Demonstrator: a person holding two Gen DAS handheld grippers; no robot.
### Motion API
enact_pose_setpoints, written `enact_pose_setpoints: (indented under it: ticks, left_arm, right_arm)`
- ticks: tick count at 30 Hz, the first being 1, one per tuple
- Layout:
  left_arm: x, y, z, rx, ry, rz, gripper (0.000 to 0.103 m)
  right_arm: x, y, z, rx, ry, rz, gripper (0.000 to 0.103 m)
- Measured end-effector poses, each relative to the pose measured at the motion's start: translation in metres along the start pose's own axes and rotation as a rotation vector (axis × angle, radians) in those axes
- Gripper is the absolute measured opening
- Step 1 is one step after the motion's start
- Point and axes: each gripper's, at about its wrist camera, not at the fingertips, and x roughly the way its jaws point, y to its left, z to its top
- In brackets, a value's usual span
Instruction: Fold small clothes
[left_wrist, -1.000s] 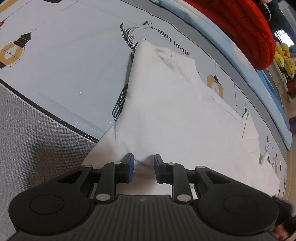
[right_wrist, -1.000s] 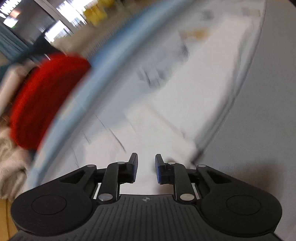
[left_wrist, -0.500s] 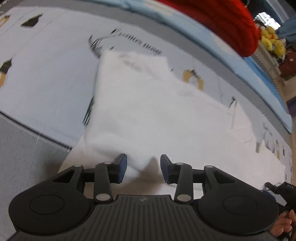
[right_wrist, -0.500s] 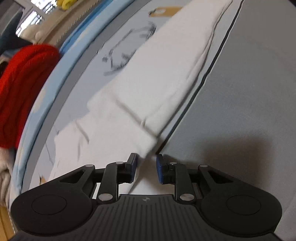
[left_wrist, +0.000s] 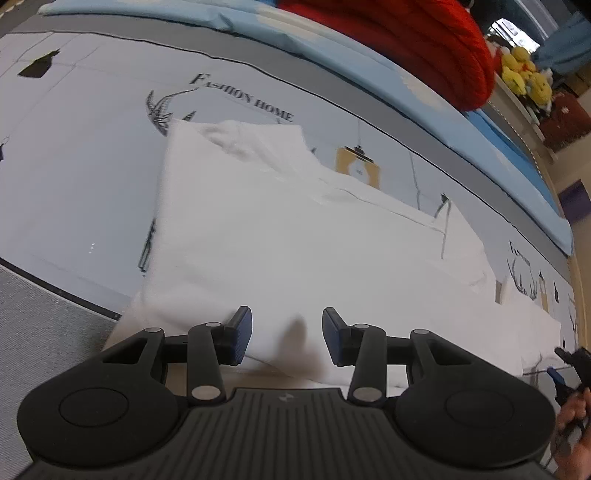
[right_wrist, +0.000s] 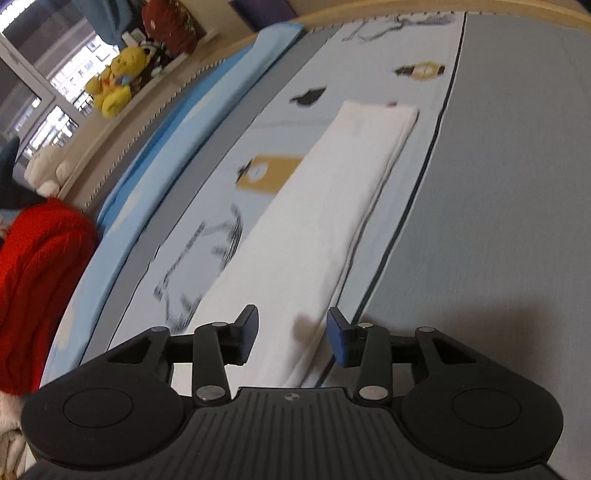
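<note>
Garment: white cloth (left_wrist: 280, 236) lies flat on the printed sheet (left_wrist: 85, 155), folded into a long band; in the right wrist view the same cloth (right_wrist: 332, 206) runs from near the tongs to a squared far end beside the sheet's dark border line.
Left gripper (left_wrist: 287, 339): jaws apart with the near folded edge between them, pads not pressing on it; they have just been opening, so the cloth looks freshly let go.
Right gripper (right_wrist: 291, 338): jaws apart over the near end of the band, no pad pressing the cloth; also just been opening.
Surroundings: red knit (left_wrist: 424, 40) and yellow plush toys (left_wrist: 524, 74) sit far right, well apart from the cloth; grey mat (right_wrist: 498, 184) lies right of the band.
Stage (my reading): one lengthwise fold is laid and released; a crosswise fold likely remains.
Risk, layers: the near edge humps slightly between the left pads; a shallow pinch could take only the top layer and peel the fold open.
Risk, skew: if the two tongs lift at uneven heights, the band may twist and land crooked.
Risk, sheet: a deep bite could catch the sheet along with the cloth and drag it.
</note>
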Motion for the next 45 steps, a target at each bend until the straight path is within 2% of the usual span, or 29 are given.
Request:
enact_pose_setpoints:
  ticks: [6,13,14,15,17,19,22,24,27,30,32,34,36,37,39,41,44,45]
  left_arm:
    - [-0.001,-0.008,-0.006,0.026,0.007,-0.005,0.047]
    - [-0.014,-0.008,-0.009,0.046,-0.003,-0.027,0.047]
    - [-0.015,-0.007,-0.009,0.046,-0.004,-0.025,0.047]
    - [-0.016,-0.005,-0.009,0.046,-0.004,-0.024,0.047]
    - [-0.020,0.000,-0.008,0.044,-0.006,-0.025,0.047]
    - [-0.025,0.005,-0.005,0.034,-0.014,-0.026,0.047]
    - [-0.034,0.012,-0.001,0.012,-0.032,-0.033,0.047]
    - [-0.041,0.017,0.002,-0.002,-0.042,-0.038,0.047]
    - [-0.051,0.026,0.006,-0.030,-0.060,-0.046,0.047]
    - [-0.063,0.035,0.009,-0.055,-0.082,-0.054,0.047]
    - [-0.068,0.042,0.010,-0.079,-0.092,-0.055,0.047]
    - [-0.072,0.050,0.012,-0.104,-0.100,-0.055,0.047]
    - [-0.076,0.056,0.013,-0.122,-0.103,-0.055,0.047]
    - [-0.078,0.059,0.013,-0.132,-0.106,-0.056,0.046]
    - [-0.081,0.063,0.014,-0.141,-0.111,-0.058,0.047]
    - [-0.084,0.066,0.016,-0.142,-0.116,-0.058,0.047]
    - [-0.083,0.070,0.019,-0.150,-0.119,-0.049,0.047]
    - [-0.082,0.071,0.019,-0.154,-0.119,-0.045,0.047]
  right_arm:
    - [0.044,-0.034,0.027,0.080,-0.022,-0.051,0.043]
    - [0.058,-0.044,0.028,0.090,-0.118,-0.010,0.043]
    - [0.060,-0.044,0.029,0.084,-0.124,-0.004,0.029]
    - [0.062,-0.043,0.029,0.076,-0.128,0.009,0.004]
    - [0.061,-0.041,0.027,0.077,-0.143,0.022,0.005]
    - [0.050,-0.031,0.024,0.047,-0.199,-0.018,0.004]
    - [0.023,0.012,0.021,-0.069,-0.294,-0.092,0.004]
    - [-0.003,0.056,0.011,-0.221,-0.376,-0.131,0.004]
    - [-0.054,0.128,-0.031,-0.479,-0.498,-0.017,0.004]
    - [-0.109,0.190,-0.101,-0.729,-0.525,0.201,0.004]
    - [-0.137,0.213,-0.151,-0.811,-0.406,0.394,0.004]
    - [-0.152,0.220,-0.195,-0.830,-0.229,0.515,0.006]
    - [-0.149,0.222,-0.244,-0.899,0.056,0.588,0.007]
    - [-0.144,0.218,-0.265,-0.914,0.181,0.589,0.007]
    - [-0.136,0.210,-0.291,-0.907,0.349,0.530,0.008]
    - [-0.129,0.203,-0.301,-0.864,0.468,0.438,0.009]
    - [-0.129,0.203,-0.287,-0.780,0.474,0.368,0.022]
    - [-0.130,0.206,-0.281,-0.769,0.456,0.366,0.022]
